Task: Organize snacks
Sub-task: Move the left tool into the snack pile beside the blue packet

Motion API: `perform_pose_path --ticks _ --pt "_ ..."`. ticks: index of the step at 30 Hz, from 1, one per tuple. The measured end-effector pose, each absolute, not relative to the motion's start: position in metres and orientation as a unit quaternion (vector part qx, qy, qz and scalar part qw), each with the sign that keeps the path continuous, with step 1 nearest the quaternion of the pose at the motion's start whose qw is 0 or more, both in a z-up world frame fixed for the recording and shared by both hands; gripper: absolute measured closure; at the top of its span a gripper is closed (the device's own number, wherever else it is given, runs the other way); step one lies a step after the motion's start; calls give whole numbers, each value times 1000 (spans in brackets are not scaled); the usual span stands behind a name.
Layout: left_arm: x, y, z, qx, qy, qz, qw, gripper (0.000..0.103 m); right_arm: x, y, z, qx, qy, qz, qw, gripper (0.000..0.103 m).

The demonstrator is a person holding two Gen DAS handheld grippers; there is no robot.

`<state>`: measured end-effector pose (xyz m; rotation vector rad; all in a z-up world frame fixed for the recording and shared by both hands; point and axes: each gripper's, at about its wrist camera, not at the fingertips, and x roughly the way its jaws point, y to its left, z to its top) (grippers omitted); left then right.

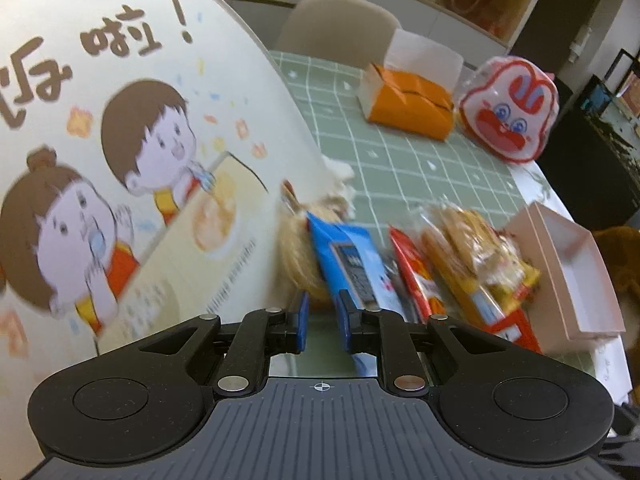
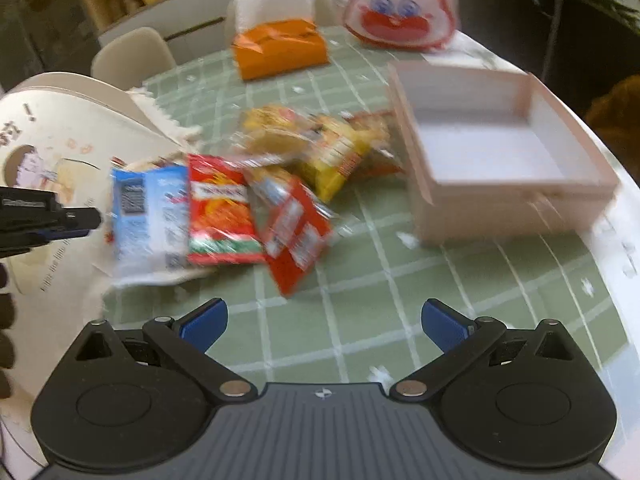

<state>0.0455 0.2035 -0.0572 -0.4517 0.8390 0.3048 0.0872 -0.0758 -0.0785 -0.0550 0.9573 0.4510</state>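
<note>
You're looking at a green tablecloth (image 2: 360,320) crossed by a white grid. Mid-frame in the right wrist view lie a blue-and-white packet (image 2: 148,216), a red packet (image 2: 220,212) with a green lower edge, and a yellow packet (image 2: 332,160). At the right sits a pale pink box (image 2: 516,200), white inside. At the top are an orange box (image 2: 280,46) and a white bag (image 2: 400,4) printed with a red cartoon face.

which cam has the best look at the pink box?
Right wrist. The pink box shows whole there: all four walls and its bare floor, with nothing inside. Left wrist catches it only at the right edge, foreshortened, its near left part hidden behind the snack packets.
</note>
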Motion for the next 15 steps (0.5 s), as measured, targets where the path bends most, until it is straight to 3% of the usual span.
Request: perform_pose_path --ticks 5,8,11,12,15 --pt "50 214 -63 -222 420 112 873 85 116 -29 -74 17 465 279 840 3" --pt "49 218 -65 -232 420 105 871 85 144 1 -89 34 485 297 822 19" --pt "49 224 -67 -245 422 98 867 85 160 29 -105 4 485 282 828 23" --pt "50 225 -69 -247 425 96 866 85 163 37 -111 -9 485 274 830 35" --pt "55 224 -73 -248 429 88 864 85 169 38 -118 3 494 263 829 49"
